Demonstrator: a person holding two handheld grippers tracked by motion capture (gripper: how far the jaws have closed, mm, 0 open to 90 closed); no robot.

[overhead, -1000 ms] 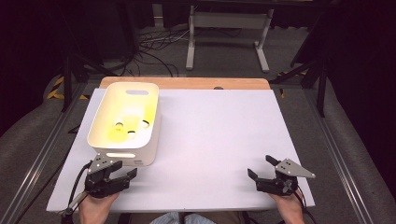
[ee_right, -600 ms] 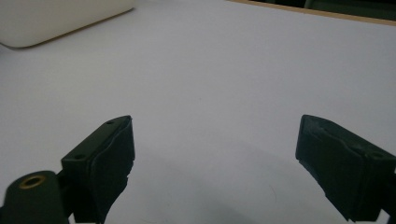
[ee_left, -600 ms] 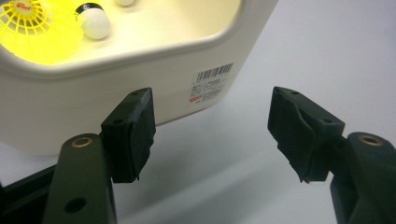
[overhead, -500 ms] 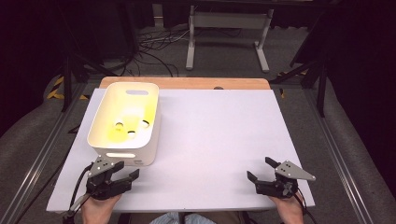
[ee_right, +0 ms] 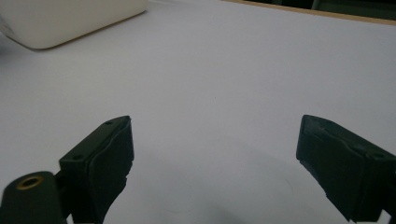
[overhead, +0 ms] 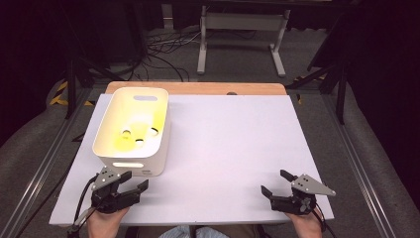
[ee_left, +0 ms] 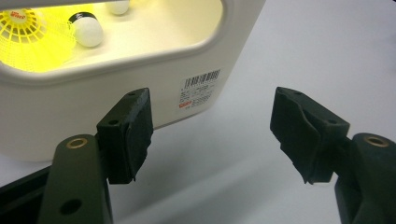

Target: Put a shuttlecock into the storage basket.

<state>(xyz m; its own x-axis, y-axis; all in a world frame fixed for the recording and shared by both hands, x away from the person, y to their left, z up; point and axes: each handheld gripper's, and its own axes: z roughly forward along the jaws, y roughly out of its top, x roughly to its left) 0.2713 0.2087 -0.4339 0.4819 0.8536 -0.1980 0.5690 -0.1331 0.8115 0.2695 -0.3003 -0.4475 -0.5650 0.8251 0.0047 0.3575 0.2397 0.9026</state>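
left gripper: jaws wide apart, empty, just short of white plastic bin
right gripper: jaws wide apart, empty, over bare white tabletop

Overhead light, bright on the white table; surroundings fall to near black. Bin interior glows yellow, overexposed in the high view. Soft shadows under both grippers. Gripper views: near jaws slightly soft, table surface grainy, mild blur toward the edges.
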